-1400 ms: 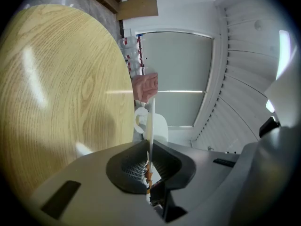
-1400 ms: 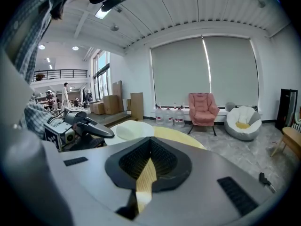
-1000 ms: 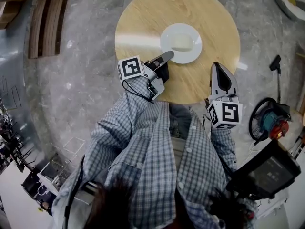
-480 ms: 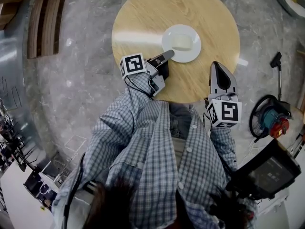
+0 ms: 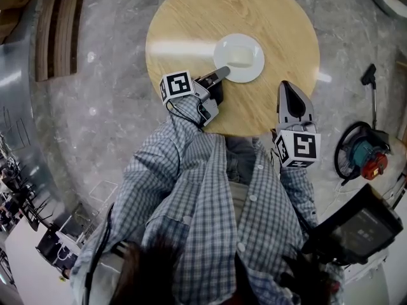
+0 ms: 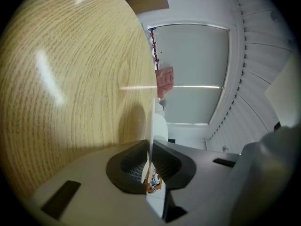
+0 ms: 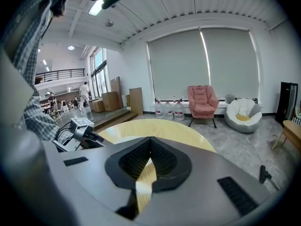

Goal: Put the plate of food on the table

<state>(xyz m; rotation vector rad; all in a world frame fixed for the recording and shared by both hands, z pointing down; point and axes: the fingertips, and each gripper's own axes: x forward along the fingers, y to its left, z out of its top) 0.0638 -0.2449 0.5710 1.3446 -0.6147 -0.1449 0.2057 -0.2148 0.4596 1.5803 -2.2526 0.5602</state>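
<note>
grey marble floor (image 5: 95,113), pink armchair (image 7: 202,100), drawn blinds (image 7: 181,67), white ribbed ceiling (image 7: 188,6)

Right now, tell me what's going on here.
A person in a checked shirt holds a hand-held gripper in each hand. The left hand-held gripper is clamped on the rim of a white plate of food, low over the wooden table; whether it has touched down is unclear. The right hand-held gripper is shut and empty by the near edge.

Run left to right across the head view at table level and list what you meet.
Wooden boards → left tongs → plate of food, its rim gripped by those tongs → right tongs → red-and-teal machine on the floor.
</note>
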